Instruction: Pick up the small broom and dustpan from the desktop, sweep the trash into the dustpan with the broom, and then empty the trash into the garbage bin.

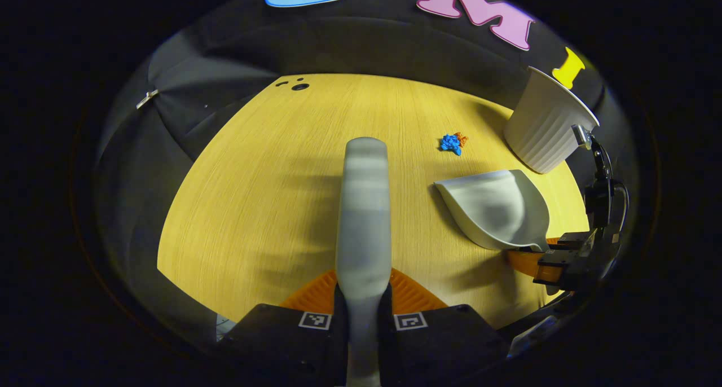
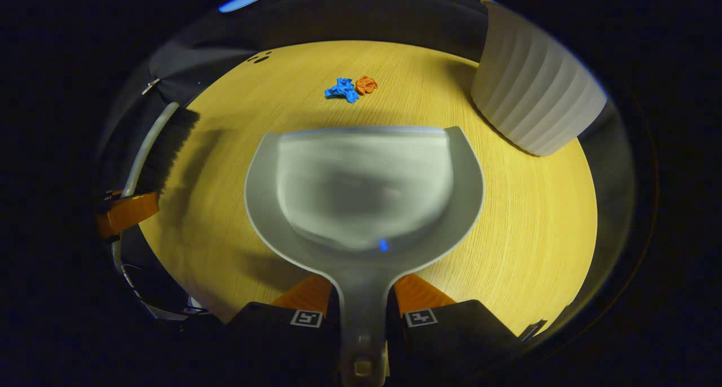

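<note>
The left gripper (image 1: 362, 305) is pinching the broom (image 1: 364, 212) handle between its jaws, holding it over the worktop (image 1: 254, 206). The right gripper (image 2: 361, 313) is clamping the dustpan (image 2: 364, 189) handle, its mouth facing the blue and orange trash (image 2: 350, 88) near the white garbage bin (image 2: 530, 99).

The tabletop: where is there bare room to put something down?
The table is bare along its whole left side, from the broom out to the cloth-draped edge. The right side is crowded: dustpan, white bin, and blue and orange scraps between them.
</note>
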A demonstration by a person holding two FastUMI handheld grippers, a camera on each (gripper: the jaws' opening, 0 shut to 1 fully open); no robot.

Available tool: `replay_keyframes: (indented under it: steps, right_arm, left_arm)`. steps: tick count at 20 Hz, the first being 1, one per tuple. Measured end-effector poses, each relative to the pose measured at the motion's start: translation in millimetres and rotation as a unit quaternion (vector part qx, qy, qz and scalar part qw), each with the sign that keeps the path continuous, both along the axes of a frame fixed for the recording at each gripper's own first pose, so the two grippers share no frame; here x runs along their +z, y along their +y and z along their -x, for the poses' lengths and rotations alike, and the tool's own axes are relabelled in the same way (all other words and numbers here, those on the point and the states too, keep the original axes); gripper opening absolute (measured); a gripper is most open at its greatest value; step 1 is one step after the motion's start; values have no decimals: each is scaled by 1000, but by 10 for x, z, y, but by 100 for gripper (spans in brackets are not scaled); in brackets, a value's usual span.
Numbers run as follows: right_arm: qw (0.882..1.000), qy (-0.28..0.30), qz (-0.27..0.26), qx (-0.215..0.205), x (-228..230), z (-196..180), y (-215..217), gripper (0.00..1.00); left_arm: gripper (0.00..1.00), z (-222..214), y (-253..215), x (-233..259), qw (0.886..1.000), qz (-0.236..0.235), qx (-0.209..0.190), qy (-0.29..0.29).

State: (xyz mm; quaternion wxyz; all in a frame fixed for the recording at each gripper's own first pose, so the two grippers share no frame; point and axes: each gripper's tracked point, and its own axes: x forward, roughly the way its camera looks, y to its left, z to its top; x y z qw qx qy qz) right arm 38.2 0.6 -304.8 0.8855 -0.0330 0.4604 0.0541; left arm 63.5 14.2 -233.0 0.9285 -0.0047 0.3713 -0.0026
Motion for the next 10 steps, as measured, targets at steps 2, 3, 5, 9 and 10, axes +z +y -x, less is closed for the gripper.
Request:
replay_keyframes:
  steps: [2,3,5,9,10]
  right_arm:
    - [1000,2,-11,18,25,21,-13,37]
    - [1000,1,-10,26,18,37,-28,36]
    - [999,1,-4,37,16,47,-64,36]
    - [998,-2,10,62,45,94,-167,36]
    - [998,0,8,64,55,112,-187,35]
  left_arm:
    - [26,-133,-61,19,1000,-4,-12,3]
    - [24,-216,-87,30,1000,-9,-21,3]
    - [26,-419,-144,74,999,-18,-39,4]
    - [26,-810,-264,100,996,-47,-79,17]
    - [26,-921,-305,93,993,-60,-96,21]
